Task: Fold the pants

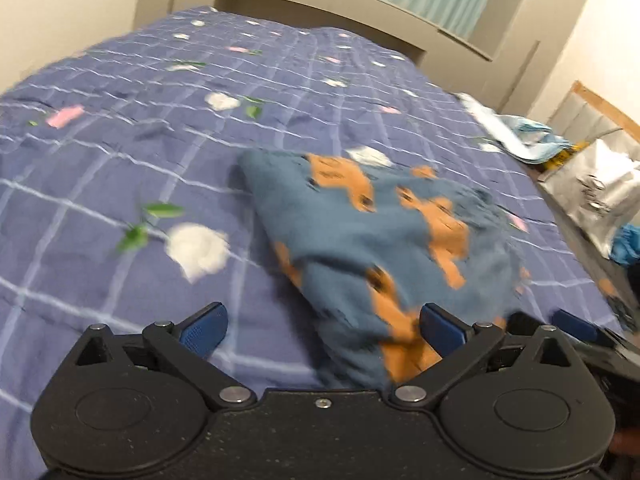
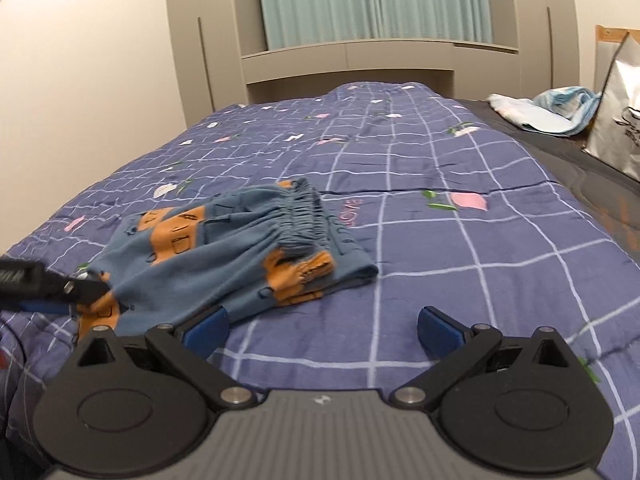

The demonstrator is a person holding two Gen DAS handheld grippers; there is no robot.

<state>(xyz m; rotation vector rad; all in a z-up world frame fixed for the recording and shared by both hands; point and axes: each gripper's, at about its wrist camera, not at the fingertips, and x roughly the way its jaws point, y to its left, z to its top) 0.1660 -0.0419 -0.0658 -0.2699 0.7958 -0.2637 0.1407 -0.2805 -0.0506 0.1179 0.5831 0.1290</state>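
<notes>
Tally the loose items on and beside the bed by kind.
Blue pants with orange print: 1
Light blue and white cloth bundle: 1
Silver bag with black print: 1
Purple grid quilt with flowers: 1
Total: 4

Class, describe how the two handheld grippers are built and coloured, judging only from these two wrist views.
The left gripper and right gripper look nearly alike: black linkage arms, silver pivot bolts, two round black housings, and blue textured fingertips. The left body is speckled black; the right body is grey and ribbed. No cables or sleeves show.
</notes>
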